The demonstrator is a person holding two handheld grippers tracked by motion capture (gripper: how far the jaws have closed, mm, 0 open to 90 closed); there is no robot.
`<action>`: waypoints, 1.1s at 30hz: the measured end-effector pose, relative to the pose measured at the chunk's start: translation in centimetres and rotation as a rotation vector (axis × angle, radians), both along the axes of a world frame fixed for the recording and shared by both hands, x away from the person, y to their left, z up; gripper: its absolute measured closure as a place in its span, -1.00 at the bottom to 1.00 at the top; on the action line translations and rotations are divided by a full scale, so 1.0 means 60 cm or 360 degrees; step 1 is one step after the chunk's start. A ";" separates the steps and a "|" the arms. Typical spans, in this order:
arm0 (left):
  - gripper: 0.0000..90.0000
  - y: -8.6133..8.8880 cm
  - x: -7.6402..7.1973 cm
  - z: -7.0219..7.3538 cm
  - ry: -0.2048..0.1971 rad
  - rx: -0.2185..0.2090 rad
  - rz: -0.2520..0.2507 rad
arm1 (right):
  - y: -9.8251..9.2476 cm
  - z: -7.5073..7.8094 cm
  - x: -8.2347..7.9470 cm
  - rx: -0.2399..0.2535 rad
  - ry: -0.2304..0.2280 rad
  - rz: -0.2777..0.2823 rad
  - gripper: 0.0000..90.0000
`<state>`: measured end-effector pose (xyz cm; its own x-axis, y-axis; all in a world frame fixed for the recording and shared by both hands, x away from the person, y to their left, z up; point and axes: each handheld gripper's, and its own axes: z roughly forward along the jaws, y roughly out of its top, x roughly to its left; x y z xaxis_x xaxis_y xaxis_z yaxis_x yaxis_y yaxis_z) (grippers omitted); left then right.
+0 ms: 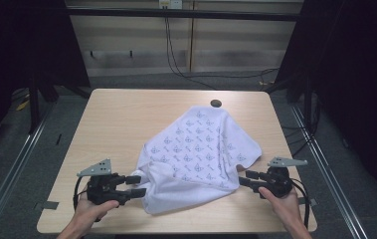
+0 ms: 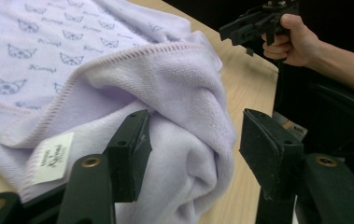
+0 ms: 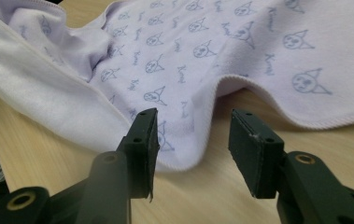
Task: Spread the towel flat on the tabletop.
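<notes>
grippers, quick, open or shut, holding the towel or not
left gripper: open, a fold of the lilac towel between its jaws, not clamped.
right gripper: open, at the towel's edge, holding nothing.

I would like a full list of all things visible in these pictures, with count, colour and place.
towel: one, pale lilac with small printed faces, crumpled on the table's near half
label: one, white, sewn at the towel's edge
table: one, light wood, centre
hole: one, dark, round, far edge of the table
cables: black, floor behind the table
left claw: one, black, open, towel fold between its jaws
right claw: one, black, open, at the towel's right corner
hands: two, near edge
</notes>
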<state>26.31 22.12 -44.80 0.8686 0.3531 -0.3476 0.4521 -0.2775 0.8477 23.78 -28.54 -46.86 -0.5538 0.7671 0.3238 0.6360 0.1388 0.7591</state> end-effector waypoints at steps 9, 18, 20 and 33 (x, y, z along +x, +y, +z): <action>0.01 -0.013 0.057 -0.043 0.0097 0.0197 0.0140 | 0.057 0.023 -0.006 0.0033 -0.0095 0.0136 0.12; 0.90 -0.106 0.047 -0.053 0.0043 0.0298 -0.0035 | 0.200 0.048 0.026 0.0089 -0.0178 0.0501 0.07; 0.89 -0.138 0.035 -0.049 0.0029 0.0277 -0.0093 | 0.233 0.062 0.032 0.0160 -0.0210 0.0575 0.05; 0.11 -0.104 0.026 -0.034 0.0033 0.0193 0.0022 | 0.224 0.043 0.036 0.0104 -0.0174 0.0523 0.97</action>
<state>27.85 15.85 -46.85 0.8564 0.4054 -0.3196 0.4737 -0.3712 0.7986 25.92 -15.09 -44.30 -0.8019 0.5215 0.2914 0.4797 0.2714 0.8344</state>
